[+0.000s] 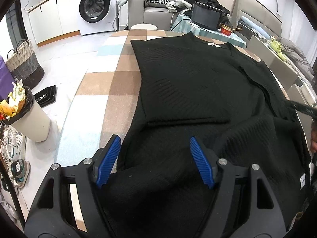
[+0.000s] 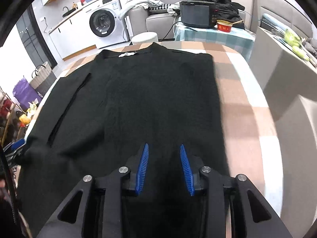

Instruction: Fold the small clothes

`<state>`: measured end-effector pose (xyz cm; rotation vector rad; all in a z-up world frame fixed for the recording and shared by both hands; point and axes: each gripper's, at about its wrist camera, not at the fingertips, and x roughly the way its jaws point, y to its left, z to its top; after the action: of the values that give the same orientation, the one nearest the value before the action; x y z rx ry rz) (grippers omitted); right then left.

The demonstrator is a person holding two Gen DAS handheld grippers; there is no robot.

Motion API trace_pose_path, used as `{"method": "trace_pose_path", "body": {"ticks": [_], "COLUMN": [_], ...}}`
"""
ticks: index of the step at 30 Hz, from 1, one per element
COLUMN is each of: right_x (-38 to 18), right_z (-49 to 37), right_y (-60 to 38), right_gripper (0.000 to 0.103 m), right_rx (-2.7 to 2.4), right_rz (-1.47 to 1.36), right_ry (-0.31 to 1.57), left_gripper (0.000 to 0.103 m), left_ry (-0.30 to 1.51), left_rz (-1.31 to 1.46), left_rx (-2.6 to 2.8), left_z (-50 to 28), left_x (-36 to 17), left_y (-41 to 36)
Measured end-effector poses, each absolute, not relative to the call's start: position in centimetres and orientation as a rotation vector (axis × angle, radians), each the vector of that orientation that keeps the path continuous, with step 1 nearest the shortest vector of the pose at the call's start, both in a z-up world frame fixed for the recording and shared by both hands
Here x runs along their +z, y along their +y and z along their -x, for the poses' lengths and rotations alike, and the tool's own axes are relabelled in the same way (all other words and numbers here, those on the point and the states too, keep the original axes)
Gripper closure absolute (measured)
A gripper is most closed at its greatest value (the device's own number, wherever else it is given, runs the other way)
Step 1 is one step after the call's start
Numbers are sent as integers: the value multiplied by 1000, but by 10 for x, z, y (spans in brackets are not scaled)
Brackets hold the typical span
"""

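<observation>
A black knit sweater (image 1: 194, 83) lies flat on a table with a checked brown, white and blue cloth (image 1: 103, 83). Both of its sides are folded in over the body. In the left wrist view my left gripper (image 1: 155, 141) is open, its blue pads (image 1: 111, 158) wide apart above the sweater's near hem. In the right wrist view the sweater (image 2: 142, 99) fills the middle, a white label (image 2: 126, 54) at its far collar. My right gripper (image 2: 163, 147) is open with a narrower gap, above the near hem, holding nothing.
A washing machine (image 1: 95, 8), a woven basket (image 1: 23, 63) and a full bin (image 1: 25, 115) stand on the floor to the left. Behind the table are a small side table with a black oven (image 2: 198, 15) and a red bowl (image 2: 223, 25), and grey sofas.
</observation>
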<state>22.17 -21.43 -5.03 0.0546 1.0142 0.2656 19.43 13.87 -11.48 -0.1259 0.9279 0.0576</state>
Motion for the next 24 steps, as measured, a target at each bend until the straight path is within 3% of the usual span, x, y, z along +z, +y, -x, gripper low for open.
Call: {"method": "trace_pose_path", "body": {"ticks": [1,7,14,15,16,17,18,19,21,24], "right_x": [-46,-38,-57,-61,-64,-67,-66,-62,-46,-45], "right_z": [-208,-147,-110,-110,-111,-112,-112,-112,-112,-119], "right_y": [-223,-265,-273,-269,-265,-261,-258,-258,-285,-323], "right_gripper": [59,49,49,51,62,83,93,98,98,95], "right_rx": [265,190,257,267,279,296,300,291,198,94], "right_rz": [-68,-135,-230,-221,-216,-205,-184,-174,-241,-337], "right_ry": [1005,1008,1088,1109,1124,1130,1120,1089,977,981], "left_gripper": [33,33,32,32,32,32,32,32,32,32], "left_ry": [924,909,931,932,932,931,929,924,913,906], "left_rz": [125,152,183,178,177,178,178,176,176,187], "left_rx": [62,98,110,115,117,116,119,125,135,141], "left_z": [-190,-160,-147,-146,-144,-142,-142,-138,-135,-129], "left_x": [-113,-107,-118,-119,-118,-117,-116,-113,-110,-105], "left_y": [140,151,159,158,158,158,157,159,161,166]}}
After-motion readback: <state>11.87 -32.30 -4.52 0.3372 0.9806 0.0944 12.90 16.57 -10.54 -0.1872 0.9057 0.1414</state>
